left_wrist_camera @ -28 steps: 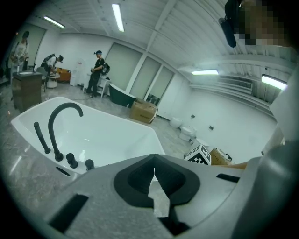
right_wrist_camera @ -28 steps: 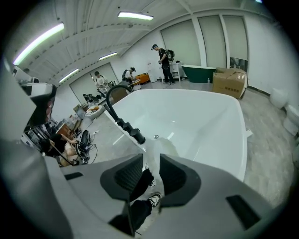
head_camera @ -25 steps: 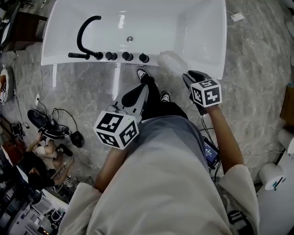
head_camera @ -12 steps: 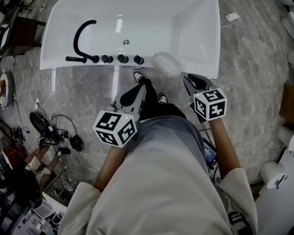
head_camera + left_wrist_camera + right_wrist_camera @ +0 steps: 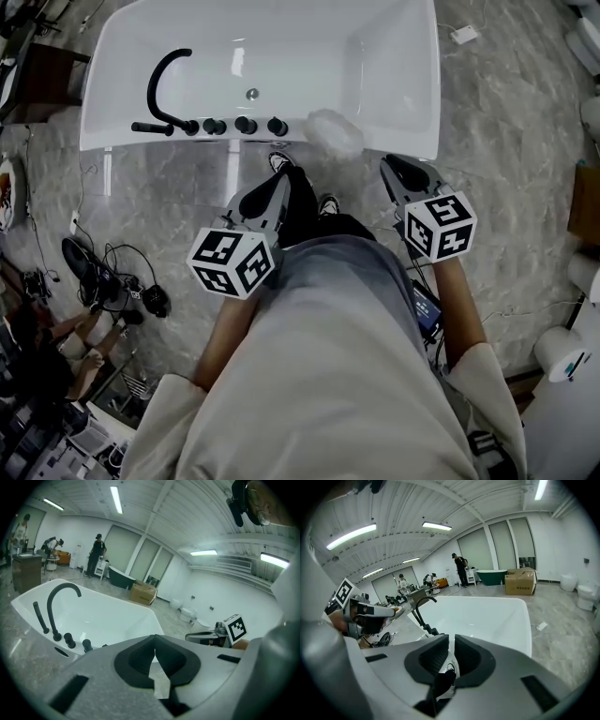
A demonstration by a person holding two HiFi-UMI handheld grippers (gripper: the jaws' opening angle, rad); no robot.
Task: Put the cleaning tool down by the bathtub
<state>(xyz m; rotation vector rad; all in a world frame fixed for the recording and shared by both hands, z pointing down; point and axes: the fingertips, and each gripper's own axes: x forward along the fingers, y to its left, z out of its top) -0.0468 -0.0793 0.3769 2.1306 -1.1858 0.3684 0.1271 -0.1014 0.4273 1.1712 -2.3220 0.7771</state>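
Tool (image 5: pixel 335 133) lay on tub (image 5: pixel 122 139) rim, seemingly already let go. Right gripper (image 5: pixel 404 172) near it, jaws had just been closing to narrow slit, nothing between. Left gripper (image 5: pixel 267 198) jaws together, empty. We judged best move: draw right gripper back without nudging tool off rim.

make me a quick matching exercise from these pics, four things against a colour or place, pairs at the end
Things
1. faucet
2. cleaning tool
3. cardboard box
4. far tub

Descriptions
a. brown, on the floor beyond the near bathtub
b. dark green, at the back of the room
c. black, arched over the near bathtub
d. pale and fluffy, on the near bathtub's rim, right of the knobs

Pairs: 1-c, 2-d, 3-a, 4-b
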